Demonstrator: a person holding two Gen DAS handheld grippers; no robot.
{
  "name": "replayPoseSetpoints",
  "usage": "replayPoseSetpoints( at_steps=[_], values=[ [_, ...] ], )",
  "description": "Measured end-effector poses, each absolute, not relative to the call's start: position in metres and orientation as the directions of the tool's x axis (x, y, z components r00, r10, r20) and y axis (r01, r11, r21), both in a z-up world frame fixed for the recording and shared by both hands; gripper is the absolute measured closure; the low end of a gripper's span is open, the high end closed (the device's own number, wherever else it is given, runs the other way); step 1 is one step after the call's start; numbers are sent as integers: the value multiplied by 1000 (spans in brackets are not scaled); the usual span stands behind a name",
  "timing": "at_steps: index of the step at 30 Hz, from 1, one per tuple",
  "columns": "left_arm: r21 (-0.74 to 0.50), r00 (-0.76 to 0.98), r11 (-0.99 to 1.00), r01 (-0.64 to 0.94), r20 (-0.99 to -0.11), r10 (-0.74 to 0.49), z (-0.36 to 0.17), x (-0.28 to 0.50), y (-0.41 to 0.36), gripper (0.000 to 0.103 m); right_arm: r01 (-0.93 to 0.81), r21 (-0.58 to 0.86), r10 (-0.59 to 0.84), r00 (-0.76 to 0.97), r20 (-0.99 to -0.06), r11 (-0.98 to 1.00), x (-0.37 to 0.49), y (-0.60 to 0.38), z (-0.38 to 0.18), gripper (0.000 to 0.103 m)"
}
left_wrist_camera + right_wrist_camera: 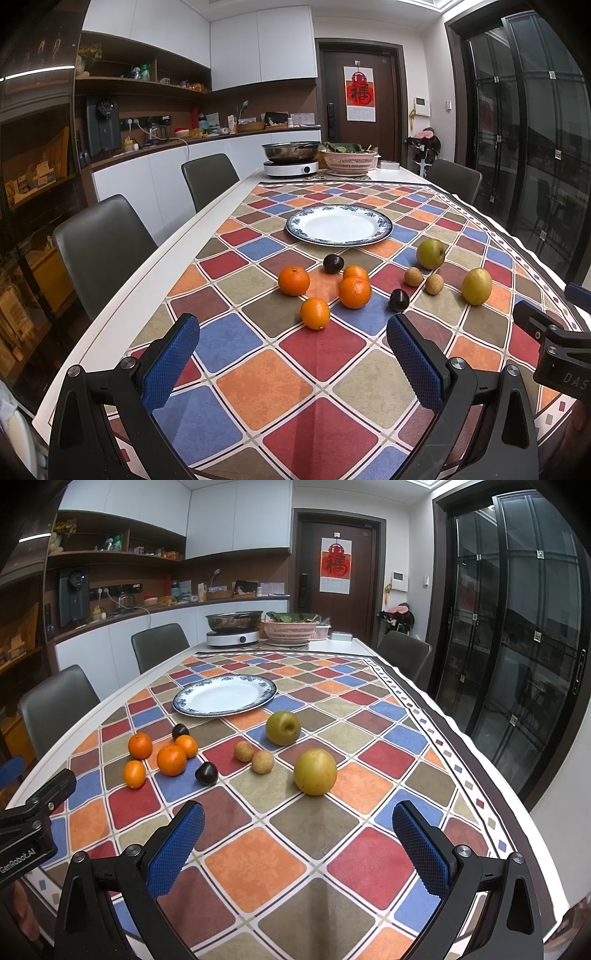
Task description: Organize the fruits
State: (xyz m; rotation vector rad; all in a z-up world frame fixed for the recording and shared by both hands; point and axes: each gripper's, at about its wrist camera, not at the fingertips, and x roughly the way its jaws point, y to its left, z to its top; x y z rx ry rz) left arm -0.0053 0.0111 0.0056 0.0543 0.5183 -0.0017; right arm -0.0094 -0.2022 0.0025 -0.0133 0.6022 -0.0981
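Our left gripper [293, 354] has its two blue fingers wide apart, with nothing between them, and it hangs above the checked tablecloth [258, 384]. Our right gripper [299, 838] is the same, with its blue fingers spread wide and holding nothing. Just past the left gripper we see four oranges [354, 292] close together, and the nearest small orange [315, 313] sits alone at the front. Two dark plums lie by them, one plum [398, 300] near the front and another plum [333, 263] farther back. Just past the right gripper sits a big yellow-green fruit [315, 771], the closest fruit to it. A little to its left are two small brown round fruits [262, 761] almost touching each other. Behind them is a green apple [283, 727]. Farther back on the cloth sits a white plate with a blue rim [184, 698], and there is no fruit on it. At the far end of the table we see a metal pot on a white cooker [232, 638] and a pink basket [290, 631] of green leaves.
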Motion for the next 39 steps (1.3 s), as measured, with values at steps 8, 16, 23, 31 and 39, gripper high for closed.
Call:
replayPoseSetpoints(
  at_steps=[8,16,23,31,39],
  values=[
    [51,868,999,17,-497,11,5,-5,11,0,88,-42,-96,819,-565,995,-9,-202,2,1],
    [65,863,998,8,-505,26,-1,-3,12,0,49,-48,-68,817,-572,998,-7,-197,0,1],
    [76,847,997,20,-532,24,-13,13,10,0,-18,-63,-22,809,-588,998,5,-188,-8,1],
    [111,822,991,73,-569,3,-18,30,8,16,-103,-87,28,788,-614,991,28,-176,-17,15],
    [113,788,986,122,-615,-27,-20,50,8,31,-190,-91,90,768,-635,978,54,-163,-15,28]
  ],
)
